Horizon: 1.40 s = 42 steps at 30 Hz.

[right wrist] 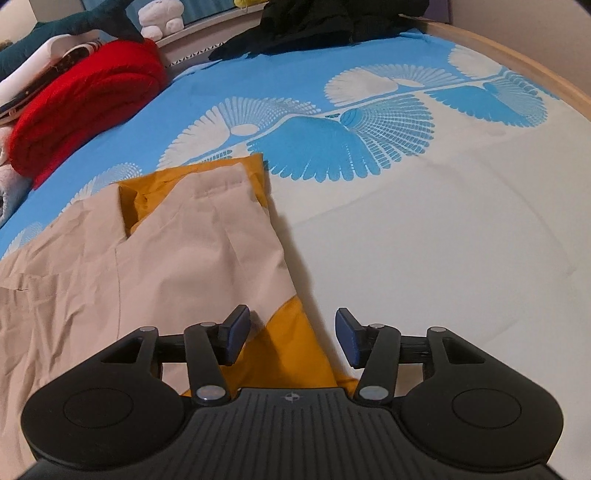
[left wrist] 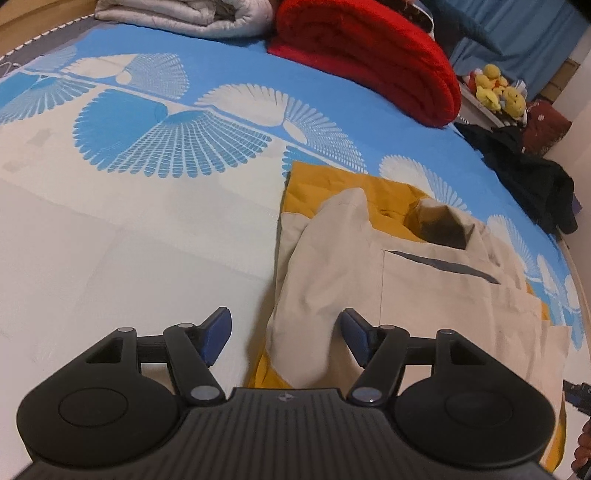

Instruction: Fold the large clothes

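Note:
A beige and mustard-yellow jacket (left wrist: 424,280) lies spread on the bed; it also shows in the right wrist view (right wrist: 166,251). A beige sleeve (left wrist: 321,266) is folded over its left side. My left gripper (left wrist: 286,338) is open, its jaws either side of the sleeve's lower part, holding nothing. My right gripper (right wrist: 291,338) is open and empty above the jacket's yellow right edge (right wrist: 291,332), near the other sleeve (right wrist: 229,229).
The bed sheet (left wrist: 147,221) is white with blue fan prints. A folded red blanket (left wrist: 369,55) and a grey quilt (left wrist: 184,14) lie at the head. Black clothes (right wrist: 314,26) sit at the bed's far edge. Plush toys (left wrist: 498,90) sit beyond.

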{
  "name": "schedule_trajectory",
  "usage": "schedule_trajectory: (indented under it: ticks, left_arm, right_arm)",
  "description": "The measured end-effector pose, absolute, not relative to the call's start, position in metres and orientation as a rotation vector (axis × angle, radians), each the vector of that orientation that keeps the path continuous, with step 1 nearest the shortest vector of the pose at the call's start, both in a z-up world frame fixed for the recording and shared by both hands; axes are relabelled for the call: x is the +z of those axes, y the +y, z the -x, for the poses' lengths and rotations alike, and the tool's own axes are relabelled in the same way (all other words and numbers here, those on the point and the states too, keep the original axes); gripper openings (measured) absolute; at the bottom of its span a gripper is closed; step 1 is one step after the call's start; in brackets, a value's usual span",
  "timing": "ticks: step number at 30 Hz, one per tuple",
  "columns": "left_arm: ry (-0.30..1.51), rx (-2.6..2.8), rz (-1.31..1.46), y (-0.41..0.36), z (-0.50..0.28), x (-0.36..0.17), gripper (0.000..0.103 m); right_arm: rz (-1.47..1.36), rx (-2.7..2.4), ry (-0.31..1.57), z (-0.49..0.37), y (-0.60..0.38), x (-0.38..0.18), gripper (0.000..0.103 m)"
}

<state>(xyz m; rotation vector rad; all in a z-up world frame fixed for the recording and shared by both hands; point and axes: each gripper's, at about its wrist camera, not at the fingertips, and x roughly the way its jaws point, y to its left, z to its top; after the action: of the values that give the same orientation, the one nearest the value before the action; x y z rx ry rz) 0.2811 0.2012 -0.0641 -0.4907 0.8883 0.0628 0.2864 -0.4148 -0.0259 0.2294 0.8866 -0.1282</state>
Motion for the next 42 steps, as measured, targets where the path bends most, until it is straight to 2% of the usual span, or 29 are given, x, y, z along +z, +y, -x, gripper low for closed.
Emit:
schedule_trajectory:
  ticks: [3, 5, 6, 7, 8, 9, 12, 16, 19, 24, 30, 32, 34, 38, 40, 42]
  left_arm:
    - [0.89, 0.04, 0.479, 0.199, -0.287, -0.067, 0.066]
    - [0.892, 0.009, 0.472, 0.197, -0.292, -0.068, 0.047]
    - [0.891, -0.006, 0.466, 0.196, -0.293, -0.068, 0.027]
    - [0.881, -0.022, 0.455, 0.195, -0.293, -0.066, 0.013]
    - [0.864, -0.037, 0.434, 0.193, -0.293, -0.062, 0.009]
    - [0.841, -0.045, 0.407, 0.192, -0.291, -0.055, 0.006]
    - [0.728, -0.068, 0.324, 0.19, -0.284, -0.027, 0.004]
    - [0.545, -0.015, 0.302, 0.196, -0.277, 0.002, 0.004]
    - [0.492, 0.057, 0.303, 0.198, -0.288, 0.004, 0.004]
    - [0.492, 0.093, 0.294, 0.196, -0.326, -0.012, 0.004]
    - [0.681, 0.124, 0.265, 0.195, -0.379, -0.071, 0.005]
    - [0.779, 0.116, 0.286, 0.197, -0.391, -0.09, 0.016]
    - [0.858, 0.12, 0.302, 0.202, -0.396, -0.099, 0.043]
    - [0.807, 0.158, 0.31, 0.215, -0.383, -0.063, 0.052]
    - [0.762, 0.174, 0.323, 0.217, -0.365, -0.036, 0.066]
    - [0.749, 0.188, 0.333, 0.214, -0.345, -0.009, 0.067]
  right_arm:
    - [-0.236, -0.12, 0.903, -0.294, -0.416, -0.031, 0.055]
    - [-0.238, -0.1, 0.911, -0.297, -0.415, -0.032, 0.051]
    - [-0.239, -0.087, 0.913, -0.298, -0.415, -0.031, 0.036]
    - [-0.244, -0.063, 0.912, -0.3, -0.413, -0.028, 0.027]
    - [-0.239, -0.047, 0.908, -0.299, -0.411, -0.025, 0.01]
    - [-0.206, -0.035, 0.887, -0.298, -0.406, -0.018, 0.004]
    - [-0.196, 0.016, 0.749, -0.288, -0.399, 0.015, 0.002]
    - [-0.265, 0.027, 0.499, -0.278, -0.397, 0.06, 0.002]
    - [-0.273, -0.021, 0.393, -0.295, -0.392, 0.069, 0.002]
    - [-0.26, -0.128, 0.423, -0.345, -0.381, 0.043, 0.002]
    - [-0.168, -0.223, 0.597, -0.396, -0.366, -0.017, 0.002]
    - [-0.157, -0.236, 0.704, -0.405, -0.366, -0.038, 0.003]
    - [-0.138, -0.254, 0.774, -0.409, -0.364, -0.05, 0.006]
    - [-0.1, -0.258, 0.738, -0.397, -0.356, -0.029, 0.021]
    - [-0.098, -0.248, 0.699, -0.38, -0.35, -0.005, 0.022]
    - [-0.085, -0.235, 0.683, -0.361, -0.347, 0.018, 0.023]
